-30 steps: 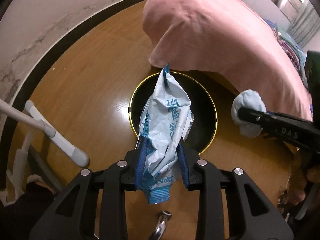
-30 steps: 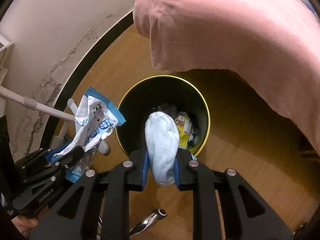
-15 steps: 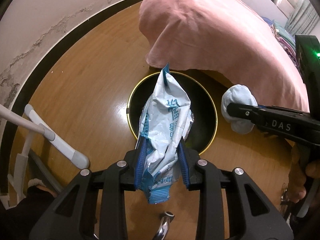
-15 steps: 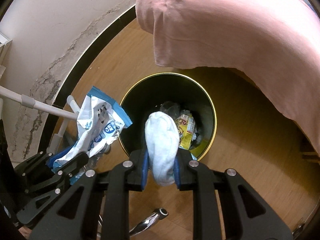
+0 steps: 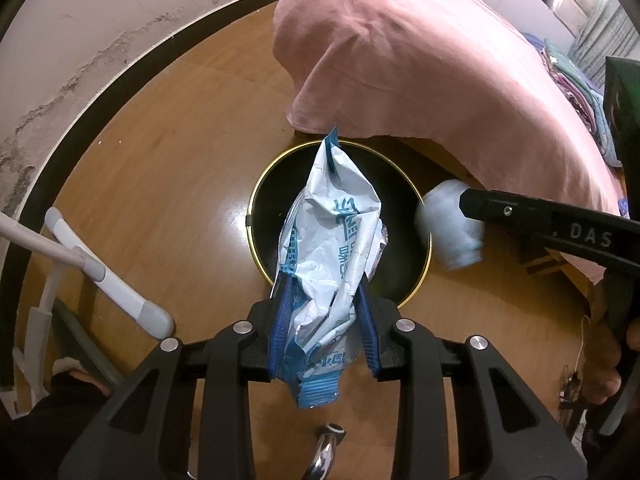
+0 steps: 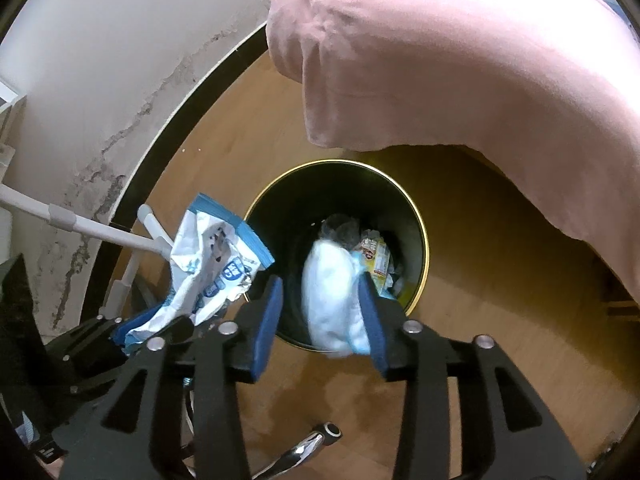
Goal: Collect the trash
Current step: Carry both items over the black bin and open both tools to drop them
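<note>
Where lettering can be read at all, it is the white "DAS" on the black body of the right gripper (image 6: 322, 312), seen in the left wrist view; the crumpled white and blue wrapper (image 5: 332, 264) carries blue print that is too creased to read. That wrapper, foil-lined at one torn edge, is clamped upright between the blue pads of the left gripper (image 5: 325, 320), above the near rim of the black bin (image 6: 416, 216) with its gold rim. The right gripper's jaws stand apart, and the pale blue wad (image 6: 336, 304), blurred, lies against the right pad only, over the bin's mouth. Yellow packaging and other scraps lie inside the bin on the wooden floor (image 6: 480, 360), under a pink bedcover (image 6: 460, 60).
</note>
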Available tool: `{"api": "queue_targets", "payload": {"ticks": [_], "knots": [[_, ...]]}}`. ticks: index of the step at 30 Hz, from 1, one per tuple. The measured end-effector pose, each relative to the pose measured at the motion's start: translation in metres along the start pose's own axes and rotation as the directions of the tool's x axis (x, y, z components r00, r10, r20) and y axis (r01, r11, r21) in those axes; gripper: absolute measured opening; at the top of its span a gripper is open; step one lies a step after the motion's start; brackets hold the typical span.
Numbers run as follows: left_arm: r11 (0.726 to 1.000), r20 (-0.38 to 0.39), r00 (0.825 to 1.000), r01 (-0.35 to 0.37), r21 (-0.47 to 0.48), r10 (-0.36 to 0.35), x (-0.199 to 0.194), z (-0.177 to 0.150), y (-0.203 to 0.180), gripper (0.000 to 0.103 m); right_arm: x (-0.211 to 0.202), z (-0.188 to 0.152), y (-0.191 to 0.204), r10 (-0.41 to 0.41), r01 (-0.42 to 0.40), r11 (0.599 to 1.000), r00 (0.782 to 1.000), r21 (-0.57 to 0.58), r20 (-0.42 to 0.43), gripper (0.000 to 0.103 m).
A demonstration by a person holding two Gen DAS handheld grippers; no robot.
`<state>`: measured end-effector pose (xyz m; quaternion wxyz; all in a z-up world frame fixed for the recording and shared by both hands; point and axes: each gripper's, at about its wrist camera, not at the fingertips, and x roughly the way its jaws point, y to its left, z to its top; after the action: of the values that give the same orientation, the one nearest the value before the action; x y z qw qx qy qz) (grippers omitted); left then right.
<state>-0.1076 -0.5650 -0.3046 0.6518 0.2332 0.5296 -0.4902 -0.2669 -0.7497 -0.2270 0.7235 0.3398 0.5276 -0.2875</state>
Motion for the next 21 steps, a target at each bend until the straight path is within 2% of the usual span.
{"api": "queue_targets", "payload": {"ticks": [8,10,12,14,16,18,21], "knots": [[1.000,-0.005,1.000,0.014,-0.005,-0.014,0.006,0.003,-0.003,0.031,-0.005,-0.003,-0.006,0.002,-0.002,1.000,1.000,0.029,0.016,0.045],[1.000,-0.002,1.000,0.025,-0.010,-0.025,0.008,0.005,-0.003,0.034,-0.007,-0.005,-0.009,0.002,-0.003,0.999,1.000,0.043,0.022,0.046],[0.999,0.004,0.999,0.036,-0.017,-0.036,0.010,0.008,-0.003,0.041,-0.010,-0.009,-0.012,-0.003,0.001,0.999,1.000,0.054,0.029,0.046],[0.999,0.007,0.999,0.045,-0.023,-0.045,0.012,0.009,-0.003,0.042,-0.013,-0.013,-0.017,-0.007,0.004,0.997,0.999,0.071,0.033,0.047],[0.998,0.000,0.999,0.053,-0.018,-0.053,0.014,0.008,-0.005,0.047,-0.014,-0.017,-0.020,-0.005,0.003,0.997,0.999,0.082,0.034,0.048],[0.999,-0.003,0.999,0.048,-0.001,-0.048,0.015,0.006,-0.009,0.059,-0.014,-0.022,-0.022,-0.005,0.003,0.996,1.000,0.084,0.028,0.049],[0.999,0.004,0.999,0.042,0.015,-0.042,0.013,0.006,-0.012,0.065,-0.015,-0.025,-0.021,-0.004,0.002,0.996,1.000,0.085,0.021,0.050]]}}
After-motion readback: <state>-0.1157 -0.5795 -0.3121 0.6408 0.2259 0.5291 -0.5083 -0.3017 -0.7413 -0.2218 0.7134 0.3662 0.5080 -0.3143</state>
